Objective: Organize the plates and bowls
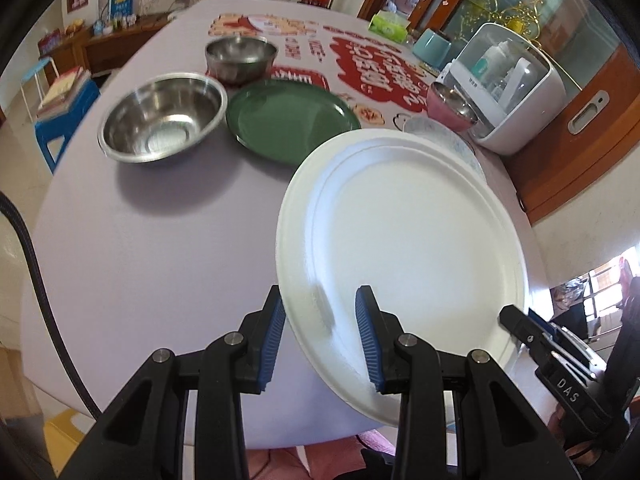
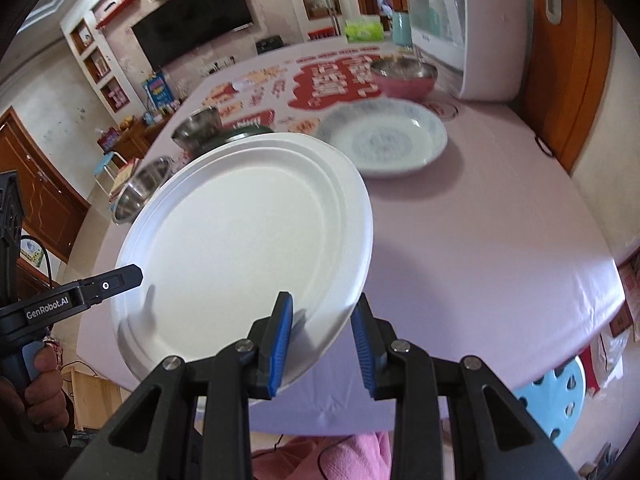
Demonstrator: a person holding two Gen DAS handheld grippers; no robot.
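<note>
Blue ribbed pads of my left gripper (image 1: 320,336) stood nearest to the lens, one on each side of the near rim of a round white disposable plate (image 1: 404,248). They were parted only a little, and the rim lay between them, but I could not tell if they really pressed on it. My right gripper (image 2: 322,338) had the opposite edge of the same plate (image 2: 248,240) between its own blue pads in the same way, one pad above the rim and one below, and again a firm pinch was not clear to me. In the right wrist view, my left hand (image 2: 36,384) showed at the lower left corner, wrapped around the handle of its tool.

The white plate was tilted and raised above the round table with a pale lilac cloth (image 1: 168,240), over its near part. Behind it on the cloth stood a wide shiny steel bowl (image 1: 162,118), and just beside that a flat dark green plate (image 1: 292,120). A deeper steel bowl (image 1: 240,60) stood farther back. On the right side lay a shallow white dish with a pale blue pattern (image 2: 384,140), and beyond it a pink bowl with a steel inside (image 2: 404,74), near a white countertop cabinet with a clear lid (image 1: 516,88).
</note>
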